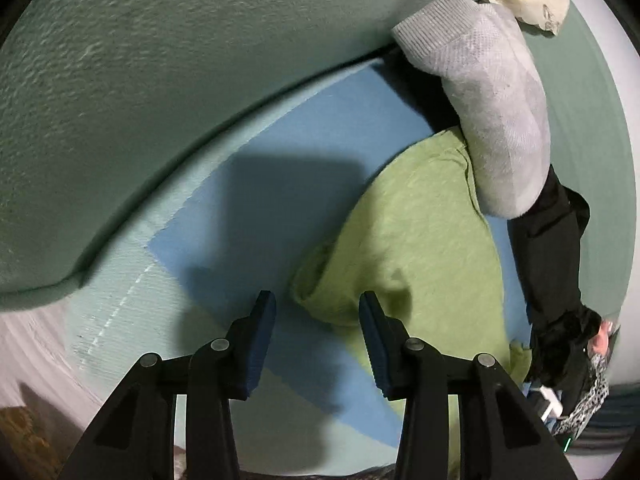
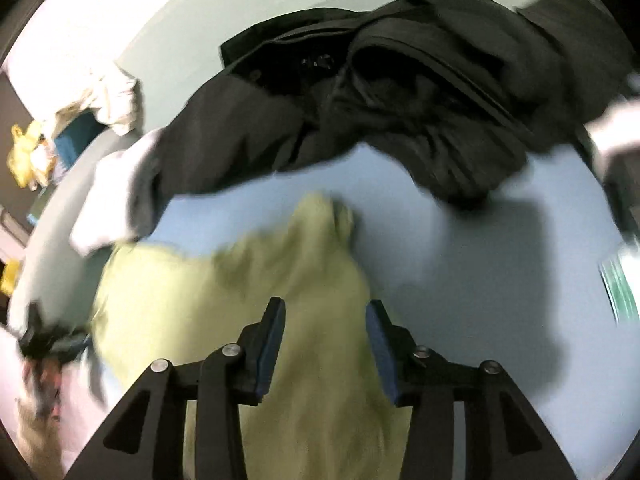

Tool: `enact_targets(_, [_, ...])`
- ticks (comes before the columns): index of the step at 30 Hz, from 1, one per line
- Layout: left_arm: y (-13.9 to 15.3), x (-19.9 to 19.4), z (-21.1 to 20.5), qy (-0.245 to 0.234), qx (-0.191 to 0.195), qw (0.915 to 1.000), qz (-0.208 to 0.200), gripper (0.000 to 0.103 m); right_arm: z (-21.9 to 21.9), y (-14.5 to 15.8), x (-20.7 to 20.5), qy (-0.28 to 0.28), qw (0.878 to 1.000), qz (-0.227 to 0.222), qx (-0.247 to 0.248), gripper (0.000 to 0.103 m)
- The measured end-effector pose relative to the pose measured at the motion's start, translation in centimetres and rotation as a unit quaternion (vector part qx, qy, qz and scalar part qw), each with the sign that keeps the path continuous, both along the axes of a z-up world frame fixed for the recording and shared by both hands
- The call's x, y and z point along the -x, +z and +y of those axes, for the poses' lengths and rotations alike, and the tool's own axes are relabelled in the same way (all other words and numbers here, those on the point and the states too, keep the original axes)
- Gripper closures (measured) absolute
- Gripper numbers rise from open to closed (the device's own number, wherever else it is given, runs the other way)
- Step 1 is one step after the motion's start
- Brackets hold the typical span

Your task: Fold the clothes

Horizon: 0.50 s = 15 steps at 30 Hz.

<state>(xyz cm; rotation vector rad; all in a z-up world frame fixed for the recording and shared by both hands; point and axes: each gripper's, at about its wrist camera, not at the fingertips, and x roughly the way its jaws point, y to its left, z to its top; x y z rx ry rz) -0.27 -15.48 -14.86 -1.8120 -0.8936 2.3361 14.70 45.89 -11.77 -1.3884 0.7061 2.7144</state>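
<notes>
Blue mat [image 1: 312, 168], spread as folding surface. Black jacket [image 2: 360, 120] bunched along far edge, awaiting a turn. Green garment [image 1: 420, 232] flat mid-mat, ready for folding. Left gripper [image 1: 318, 312] and right gripper [image 2: 326, 316] hovering part-open, empty.

No text, label, brand, number or sign can be read in either view. The right wrist view is blurred throughout, and nothing printed can be made out on any surface there. In the left wrist view the surfaces are plain, and a patterned item at the lower right edge carries only a speckled pattern, with no lettering that can be told.
</notes>
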Motion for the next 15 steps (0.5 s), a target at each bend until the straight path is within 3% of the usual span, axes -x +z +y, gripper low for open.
enact_targets(3, [1.3, -0.5, -0.1, 0.008, 0.024, 0.9996, -0.012, 0.059, -0.9, -0.2, -6.3, 0.001, 1.0, -0.012, 0.021, 0.05])
enact_targets(4, [1.8, -0.4, 0.2, 0.005, 0.041, 0.9991, -0.011, 0.067, -1.5, -0.5, -7.9, 0.003, 0.999, -0.018, 0.027, 0.045])
enact_targets(5, [2.0, -0.2, 0.7, -0.001, 0.062, 0.998, -0.008, 0.091, -2.0, -0.7, -8.8, 0.006, 0.999, -0.025, 0.028, 0.043])
enact_targets(9, [3.4, -0.6, 0.3, -0.02, 0.106, 0.9942, 0.001, 0.094, -5.3, -1.8, -9.6, 0.038, 0.998, -0.041, 0.016, 0.043])
enact_targets(10, [3.7, -0.7, -0.1, -0.022, 0.114, 0.9932, 0.006, 0.094, -5.9, -2.1, -9.5, 0.045, 0.998, -0.043, 0.006, 0.046])
enact_targets(11, [3.9, -0.7, -0.6, -0.026, 0.122, 0.9922, 0.009, 0.094, -6.2, -2.6, -9.3, 0.052, 0.997, -0.052, -0.011, 0.056])
enact_targets(12, [3.9, -0.5, -1.0, -0.034, 0.127, 0.9913, 0.007, 0.094, -6.2, -2.9, -9.1, 0.057, 0.996, -0.064, -0.031, 0.085])
enact_targets(13, [3.6, -0.4, -0.9, -0.044, 0.138, 0.9895, 0.005, 0.094, -6.2, -3.3, -8.9, 0.063, 0.994, -0.076, -0.052, 0.094])
enact_targets(15, [3.1, -0.2, -0.3, -0.067, 0.165, 0.9839, 0.003, 0.095, -4.9, -3.0, -9.2, 0.045, 0.995, -0.079, -0.043, 0.094])
